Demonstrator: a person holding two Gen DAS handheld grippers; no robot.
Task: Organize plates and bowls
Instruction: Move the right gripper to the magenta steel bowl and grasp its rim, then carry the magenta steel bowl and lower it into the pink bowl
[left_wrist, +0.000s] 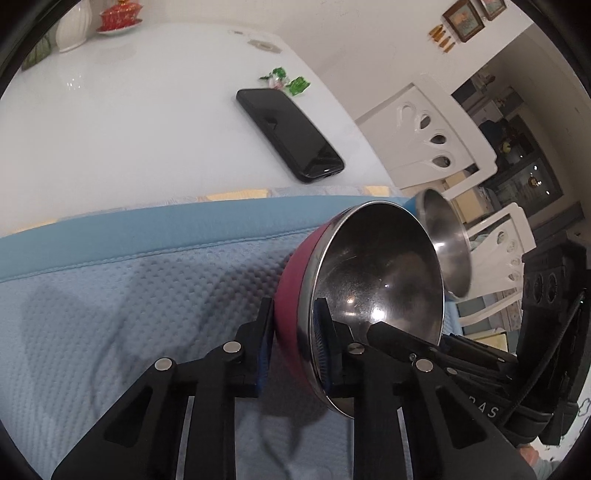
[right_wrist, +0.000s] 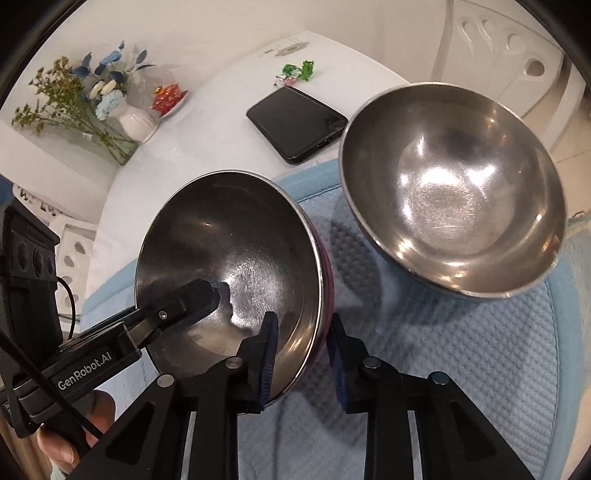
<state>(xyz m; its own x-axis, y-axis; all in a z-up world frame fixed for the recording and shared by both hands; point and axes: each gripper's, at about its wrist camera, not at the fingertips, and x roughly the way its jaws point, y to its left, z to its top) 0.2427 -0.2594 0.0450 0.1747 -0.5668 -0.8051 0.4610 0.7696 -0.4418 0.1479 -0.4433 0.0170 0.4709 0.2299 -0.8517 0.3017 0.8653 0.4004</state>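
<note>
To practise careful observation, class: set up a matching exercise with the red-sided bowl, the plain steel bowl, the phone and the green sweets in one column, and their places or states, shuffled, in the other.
Things:
1. red-sided bowl
2. plain steel bowl
3. phone
4. green sweets

Places or states:
A. on the blue mat, ungripped
B. on the white table, beyond the phone
C. tilted, rim clamped by left gripper and right gripper
D. flat on the table, beside the mat's edge

Pairs: 1-C, 2-A, 3-D, 4-B
</note>
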